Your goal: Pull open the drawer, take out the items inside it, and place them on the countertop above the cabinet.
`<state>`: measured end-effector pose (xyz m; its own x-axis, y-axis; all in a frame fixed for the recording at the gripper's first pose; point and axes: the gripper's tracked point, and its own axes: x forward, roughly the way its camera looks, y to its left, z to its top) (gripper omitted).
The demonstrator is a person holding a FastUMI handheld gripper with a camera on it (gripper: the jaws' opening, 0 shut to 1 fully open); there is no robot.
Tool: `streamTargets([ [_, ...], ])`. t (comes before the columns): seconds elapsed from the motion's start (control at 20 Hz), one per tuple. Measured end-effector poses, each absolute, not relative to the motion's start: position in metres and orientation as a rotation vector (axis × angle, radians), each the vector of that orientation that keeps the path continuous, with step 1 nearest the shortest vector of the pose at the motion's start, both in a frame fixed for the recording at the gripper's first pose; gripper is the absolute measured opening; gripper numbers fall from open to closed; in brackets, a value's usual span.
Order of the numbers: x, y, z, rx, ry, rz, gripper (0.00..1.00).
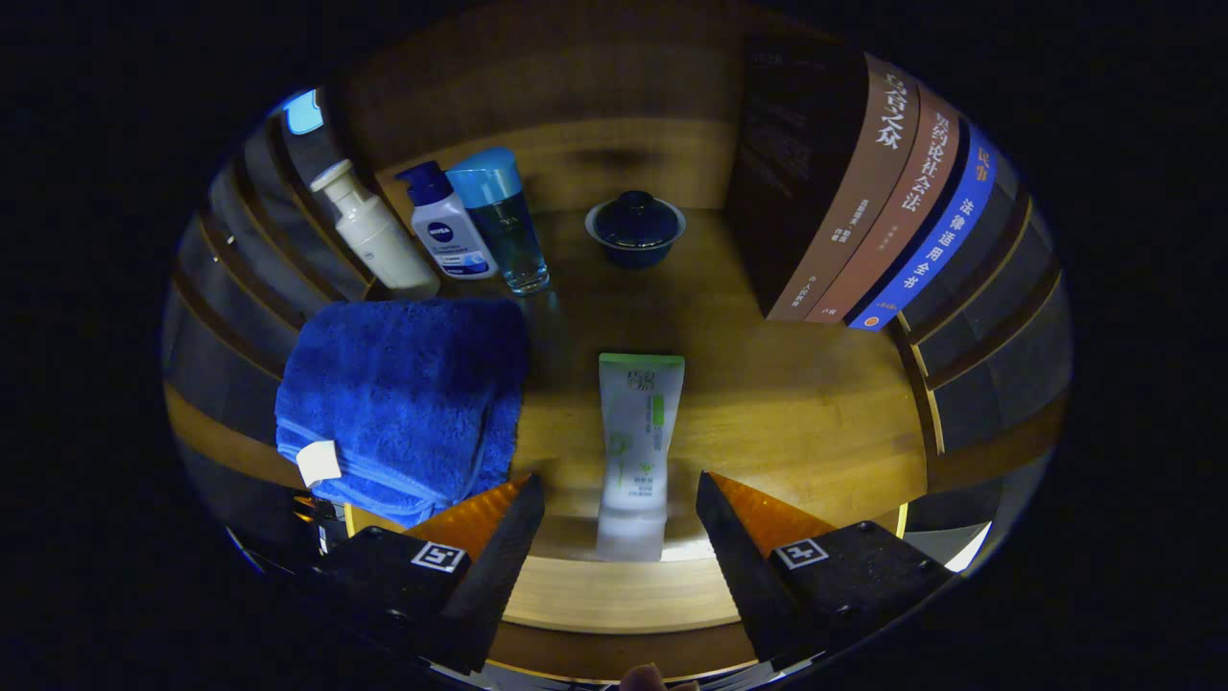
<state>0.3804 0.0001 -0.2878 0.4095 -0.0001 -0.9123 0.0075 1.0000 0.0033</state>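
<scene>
The light is dim, so the far back of the wooden table (767, 403) is hard to see. The writing on the tube (637, 451) is too small to make out. The near end of the tube looks blurry, and it is hard to tell if there is a cap there. A bit of a finger (645, 678) peeks in at the very bottom, cut off.

The tongs (620, 518) are open wide. The two fingers stand apart, and neither one touches anything. The tube lies flat on the table between them, with its near end in the gap and its far end reaching past the fingertips. It is white with a green strip across the far end and some green marks down its side.

A folded blue towel (403, 393) lies to the left of the tube, near the left finger, with a small white tag (318, 463) at its corner. Beyond the towel stand three bottles close together: a cream pump bottle (376, 230), a white bottle with a dark blue cap (447, 226), and a clear bottle with a light blue cap (503, 221). A small dark blue bowl with a lid (635, 226) sits farther back in the middle. To the right, three books (883, 202) stand side by side, well apart from the tube.
</scene>
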Motion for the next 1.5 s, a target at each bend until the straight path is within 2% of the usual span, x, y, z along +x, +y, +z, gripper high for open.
streamTargets([
  [0.4, 0.308, 0.024, -0.25, 0.004, 0.991, 0.097, 1.0],
  [0.7, 0.233, 0.031, -0.22, 0.006, 0.804, 0.093, 1.0],
  [1.1, 0.144, 0.023, -0.184, 0.013, 0.445, 0.077, 1.0],
  [1.3, 0.104, 0.009, -0.189, -0.018, 0.28, 0.034, 1.0],
  [1.5, 0.073, 0.006, -0.231, 0.037, 0.222, 0.008, 1.0],
])
